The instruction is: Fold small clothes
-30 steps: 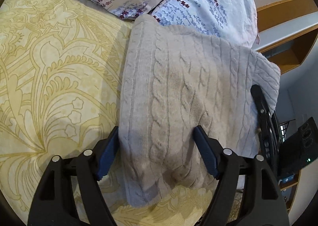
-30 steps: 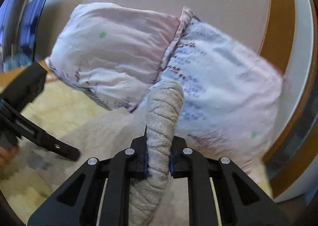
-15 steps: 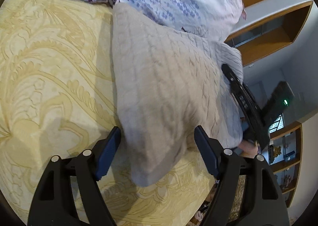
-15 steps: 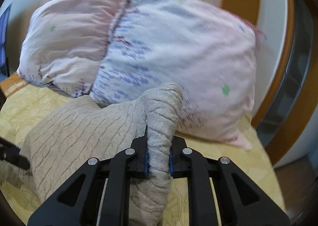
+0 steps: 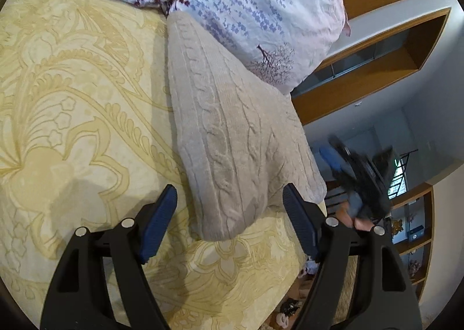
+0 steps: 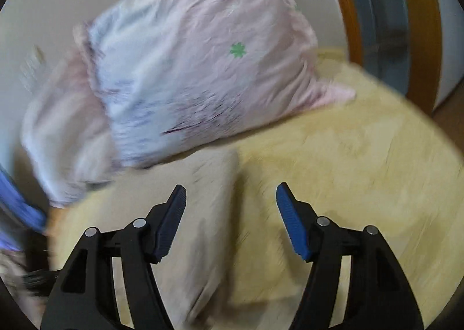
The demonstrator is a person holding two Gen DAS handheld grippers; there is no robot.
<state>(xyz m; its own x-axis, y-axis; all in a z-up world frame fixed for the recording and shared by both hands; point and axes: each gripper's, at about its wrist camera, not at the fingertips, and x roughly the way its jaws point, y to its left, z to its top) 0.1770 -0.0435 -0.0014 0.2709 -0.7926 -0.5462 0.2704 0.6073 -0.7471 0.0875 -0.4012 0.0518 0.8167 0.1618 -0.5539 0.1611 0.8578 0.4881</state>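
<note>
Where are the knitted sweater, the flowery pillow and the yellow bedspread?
knitted sweater (image 5: 232, 132): left wrist view, middle of the cable-knit panel.
flowery pillow (image 5: 261, 8): left wrist view, blue-printed face.
yellow bedspread (image 5: 72, 98): left wrist view, bare patterned area left of the sweater.

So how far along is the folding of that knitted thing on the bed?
Mostly done, it seems: the beige knit sweater lies doubled over on the yellow bedspread against the floral pillow. In hand: nothing. The right gripper has just been opening and holds no cloth; the left gripper stands open around the sweater's near corner. Any further tidying I can't judge.
</note>
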